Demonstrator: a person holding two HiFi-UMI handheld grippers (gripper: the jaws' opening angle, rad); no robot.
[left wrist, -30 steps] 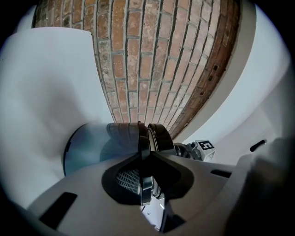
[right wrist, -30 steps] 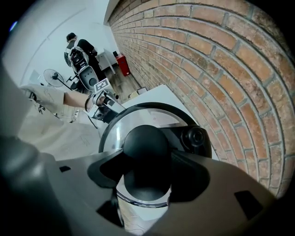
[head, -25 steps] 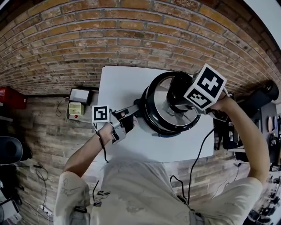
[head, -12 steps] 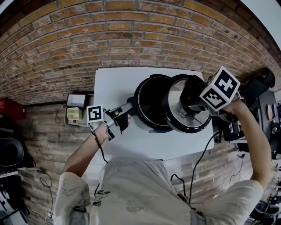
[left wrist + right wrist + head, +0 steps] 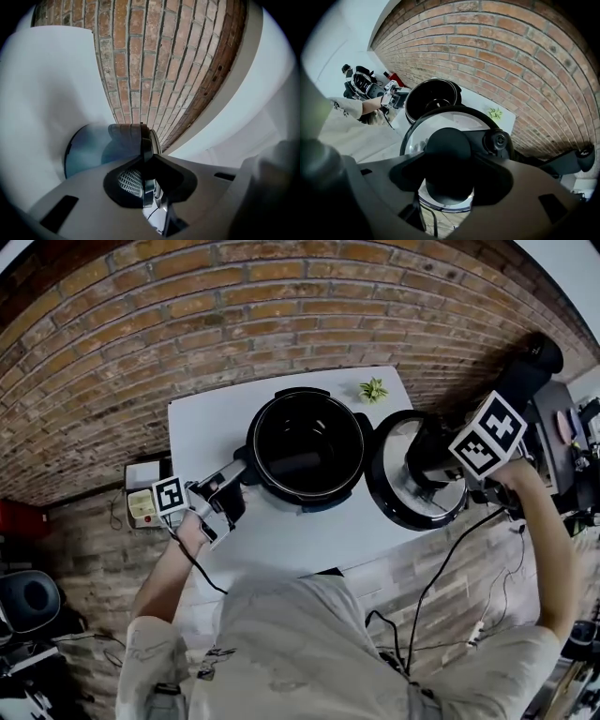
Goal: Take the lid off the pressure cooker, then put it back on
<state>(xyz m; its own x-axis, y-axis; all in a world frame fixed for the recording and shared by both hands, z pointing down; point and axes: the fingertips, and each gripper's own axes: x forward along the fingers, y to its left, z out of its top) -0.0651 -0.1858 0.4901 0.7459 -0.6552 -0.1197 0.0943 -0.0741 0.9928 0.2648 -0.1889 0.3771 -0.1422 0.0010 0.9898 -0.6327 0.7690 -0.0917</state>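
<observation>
Right gripper (image 5: pixel 433 465): jaws spread wide, pinching the black knob (image 5: pixel 447 161) of the lid (image 5: pixel 392 474). I hold the lid over the right edge of the bench (image 5: pixel 202 423), just beside the open pressure cooker (image 5: pixel 305 444). In the head view the marker cube (image 5: pixel 487 435) hides these jaws.

Left gripper (image 5: pixel 228 488): jaws nearly together, pinching the cooker's side handle (image 5: pixel 146 151). Its own view shows the pot body blurred and mostly cut off.

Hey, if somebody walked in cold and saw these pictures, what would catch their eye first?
Probably the pressure cooker pot, standing open and dark inside in the middle of the white table. Just to its right the lid hangs in the air, with the right gripper clamped on its black knob. At the pot's left, the left gripper grips its side handle.
</observation>
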